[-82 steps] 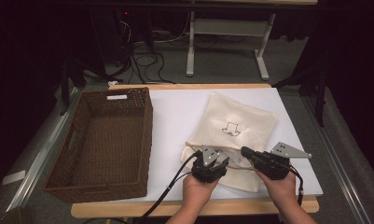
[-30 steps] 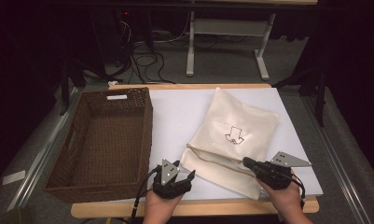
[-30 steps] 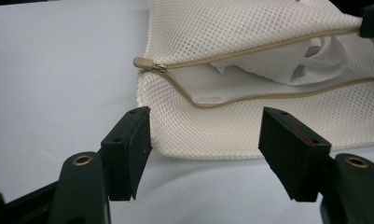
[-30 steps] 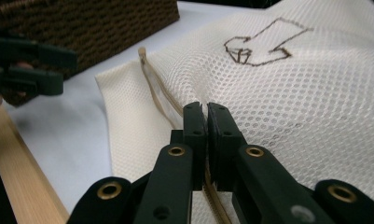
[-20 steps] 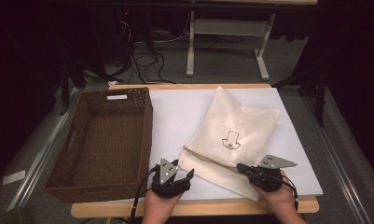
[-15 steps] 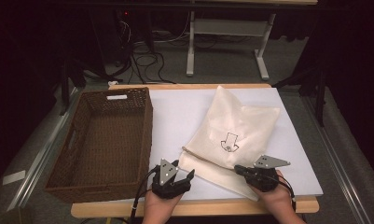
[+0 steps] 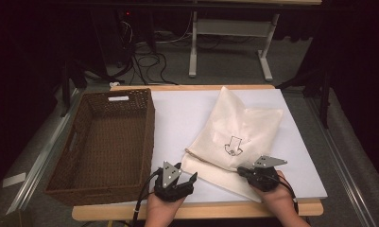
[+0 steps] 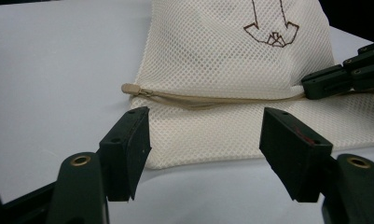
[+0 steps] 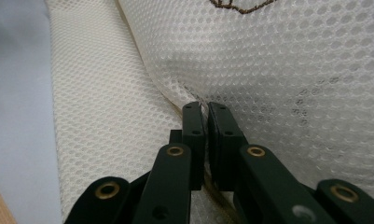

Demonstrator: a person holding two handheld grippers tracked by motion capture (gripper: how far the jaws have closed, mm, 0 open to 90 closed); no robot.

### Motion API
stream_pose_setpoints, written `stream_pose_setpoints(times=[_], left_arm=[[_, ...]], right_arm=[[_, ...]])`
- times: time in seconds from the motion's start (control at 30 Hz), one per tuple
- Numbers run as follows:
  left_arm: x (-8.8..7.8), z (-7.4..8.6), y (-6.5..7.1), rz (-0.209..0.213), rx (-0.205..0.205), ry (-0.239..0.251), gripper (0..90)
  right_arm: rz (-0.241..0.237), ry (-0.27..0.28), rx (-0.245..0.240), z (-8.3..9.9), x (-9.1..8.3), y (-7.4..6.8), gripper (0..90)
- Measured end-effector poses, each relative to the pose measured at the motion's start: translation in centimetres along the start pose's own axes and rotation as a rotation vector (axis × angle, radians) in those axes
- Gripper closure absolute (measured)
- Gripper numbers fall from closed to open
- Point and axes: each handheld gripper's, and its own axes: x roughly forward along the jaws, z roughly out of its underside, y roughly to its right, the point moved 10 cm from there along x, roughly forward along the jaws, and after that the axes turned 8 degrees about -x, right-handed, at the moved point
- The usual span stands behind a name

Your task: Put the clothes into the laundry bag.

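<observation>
A cream mesh bag (image 7: 239, 127) with a brown arrow mark lies on the right half of the white table. Its tan zipper (image 8: 198, 100) runs along the near edge. My right gripper (image 7: 240, 169) rests on the bag's near right part. Its jaws are shut on the zipper (image 9: 147, 84), which runs under the tips of the right gripper (image 9: 205, 105). My left gripper (image 7: 186, 171) stands open just off the bag's near left corner. The bag's edge (image 8: 198, 154) lies beyond the left gripper (image 8: 205, 126), with nothing between the pads. The right gripper (image 8: 315, 81) also shows at the zipper's far end.
A brown wicker basket (image 7: 149, 123) with nothing in it stands at the table's left side. White table surface (image 7: 177, 109) lies bare between basket and bag. The table's wooden front edge (image 7: 215, 210) runs just below both hands.
The right gripper has slid left and nearer along the bag's near edge, and the bag's near part shifted with it. The left gripper earlier drew left off the bag and has since stayed put.
</observation>
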Motion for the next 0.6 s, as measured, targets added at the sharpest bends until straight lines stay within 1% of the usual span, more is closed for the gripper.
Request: stream_pose_setpoints(times=[0.03, 0.1, 0.2, 0.27, 0.3, 0.37, 0.43, 0.5, 0.53, 0.6], left_arm=[[0.0, 0.0, 0.0, 0.0, 0.0, 0.0, 34.0], [0.0, 0.0, -0.1, -0.003, 0.0, -0.002, 33.9], [0.1, 0.1, 0.0, -0.004, 0.001, -0.005, 33.6], [0.2, 0.1, 0.0, -0.005, 0.003, -0.007, 33.6], [0.2, 0.1, 0.0, -0.005, 0.004, -0.008, 33.6], [0.2, 0.2, 0.0, -0.005, 0.005, -0.008, 33.5], [0.2, 0.1, 0.0, -0.006, 0.005, -0.005, 33.5], [0.2, 0.1, -0.1, -0.007, 0.004, -0.005, 33.5], [0.2, 0.1, -0.1, -0.007, 0.003, -0.006, 33.5], [0.2, 0.1, -0.1, -0.008, 0.004, -0.006, 33.5]], right_arm=[[0.002, -0.002, 0.012, 0.0, -0.1, 0.1, 86.9], [0.012, 0.001, 0.014, 0.0, -0.1, 0.5, 86.9], [0.029, -0.002, 0.034, 0.2, -0.2, 1.2, 86.9], [0.031, -0.01, 0.036, 0.4, -0.1, 1.3, 86.7], [0.033, -0.016, 0.029, 0.5, -0.1, 1.4, 86.7], [0.046, -0.018, 0.026, 0.4, 0.0, 1.5, 86.7], [0.063, -0.023, 0.036, 0.5, -0.1, 1.8, 86.6], [0.078, -0.017, 0.051, 0.5, -0.2, 2.4, 86.5], [0.075, -0.019, 0.067, 0.5, -0.3, 2.5, 86.4], [0.067, -0.013, 0.06, 0.5, -0.3, 2.4, 85.4]])
